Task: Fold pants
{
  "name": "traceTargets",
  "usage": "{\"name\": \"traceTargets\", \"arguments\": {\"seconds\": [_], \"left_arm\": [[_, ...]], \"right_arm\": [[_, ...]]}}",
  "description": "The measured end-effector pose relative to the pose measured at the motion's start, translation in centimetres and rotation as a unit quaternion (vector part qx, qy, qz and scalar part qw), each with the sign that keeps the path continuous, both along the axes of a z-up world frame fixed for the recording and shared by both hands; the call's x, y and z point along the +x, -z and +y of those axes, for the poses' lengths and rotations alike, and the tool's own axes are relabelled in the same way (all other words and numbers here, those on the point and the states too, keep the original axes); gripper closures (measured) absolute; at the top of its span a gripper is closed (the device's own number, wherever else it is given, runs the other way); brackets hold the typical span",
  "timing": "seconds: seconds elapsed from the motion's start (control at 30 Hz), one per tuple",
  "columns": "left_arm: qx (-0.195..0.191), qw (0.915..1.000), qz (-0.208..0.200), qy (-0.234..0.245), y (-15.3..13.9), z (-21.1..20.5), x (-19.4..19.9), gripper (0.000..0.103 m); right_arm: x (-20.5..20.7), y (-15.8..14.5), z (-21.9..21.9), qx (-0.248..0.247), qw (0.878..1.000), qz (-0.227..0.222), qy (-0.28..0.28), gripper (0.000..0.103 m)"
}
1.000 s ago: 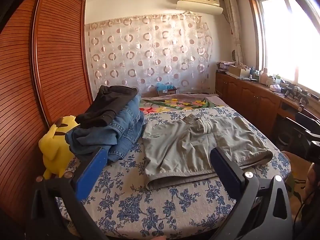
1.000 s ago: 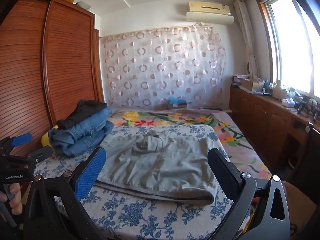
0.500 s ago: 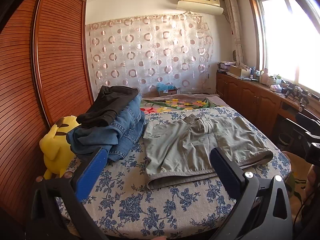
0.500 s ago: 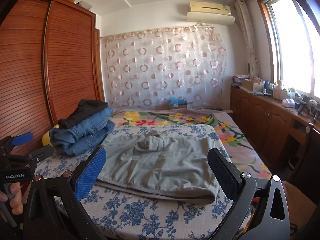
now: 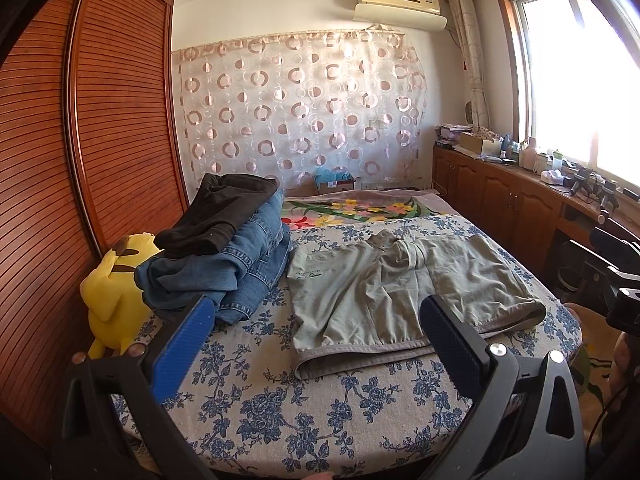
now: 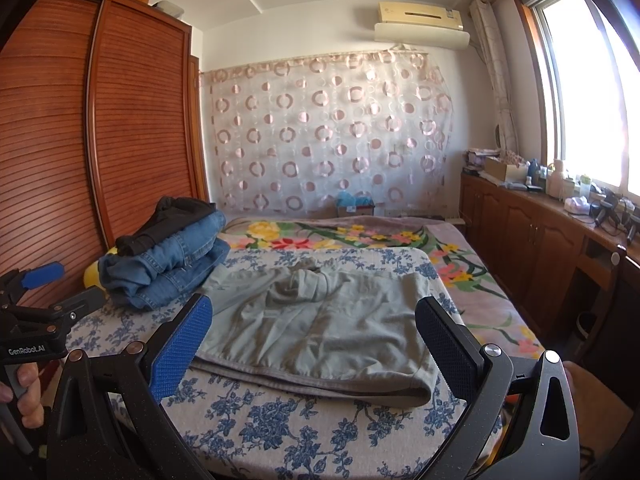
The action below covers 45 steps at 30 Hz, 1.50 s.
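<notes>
Grey-green pants (image 5: 400, 292) lie folded flat on the blue-flowered bedspread (image 5: 280, 408), waistband toward the near edge. In the right wrist view the same pants (image 6: 320, 328) fill the middle of the bed. My left gripper (image 5: 316, 320) hovers open above the near bed edge, with nothing between its fingers. Just before the pants' near hem, my right gripper (image 6: 312, 320) is also open and empty. The left gripper (image 6: 40, 292) also shows at the left edge of the right wrist view, held by a hand (image 6: 24, 396).
A stack of folded jeans (image 5: 236, 268) topped by a black garment (image 5: 224, 216) sits left of the pants. A yellow plush toy (image 5: 112, 296) leans by the wooden wardrobe (image 5: 80, 160). A wooden cabinet (image 5: 520, 204) with clutter runs along the right wall.
Both views have shifted only slightly. The pants and the stack lie as before, and both grippers stay open.
</notes>
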<state>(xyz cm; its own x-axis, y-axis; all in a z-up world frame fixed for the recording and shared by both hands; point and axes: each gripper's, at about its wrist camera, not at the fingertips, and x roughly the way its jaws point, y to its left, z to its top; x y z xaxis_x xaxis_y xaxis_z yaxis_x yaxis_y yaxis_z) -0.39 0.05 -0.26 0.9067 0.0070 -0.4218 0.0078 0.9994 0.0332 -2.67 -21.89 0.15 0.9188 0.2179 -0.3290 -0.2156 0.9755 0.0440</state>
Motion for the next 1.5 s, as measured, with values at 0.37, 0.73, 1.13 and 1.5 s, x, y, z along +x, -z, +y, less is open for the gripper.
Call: {"name": "traceTargets", "arguments": {"seconds": [0.37,0.73,1.13,1.5], "left_arm": [[-0.001,1.0000,0.000,0.001,-0.1,0.0,-0.1,0.000],[-0.002,1.0000,-0.002,0.000,-0.9,0.4,-0.4,0.000],[-0.002,1.0000,-0.003,0.000,-0.9,0.4,-0.4,0.000],[-0.001,1.0000,-0.003,-0.001,-1.0,0.4,-0.5,0.000]], "right_arm": [[-0.1,-0.1,0.0,0.000,1.000,0.000,0.000,0.000],[0.0,-0.2,-0.1,-0.001,1.000,0.000,0.000,0.000],[-0.2,0.0,0.1,-0.002,1.000,0.000,0.000,0.000],[-0.3,0.1,0.1,-0.002,1.000,0.001,-0.001,0.000]]}}
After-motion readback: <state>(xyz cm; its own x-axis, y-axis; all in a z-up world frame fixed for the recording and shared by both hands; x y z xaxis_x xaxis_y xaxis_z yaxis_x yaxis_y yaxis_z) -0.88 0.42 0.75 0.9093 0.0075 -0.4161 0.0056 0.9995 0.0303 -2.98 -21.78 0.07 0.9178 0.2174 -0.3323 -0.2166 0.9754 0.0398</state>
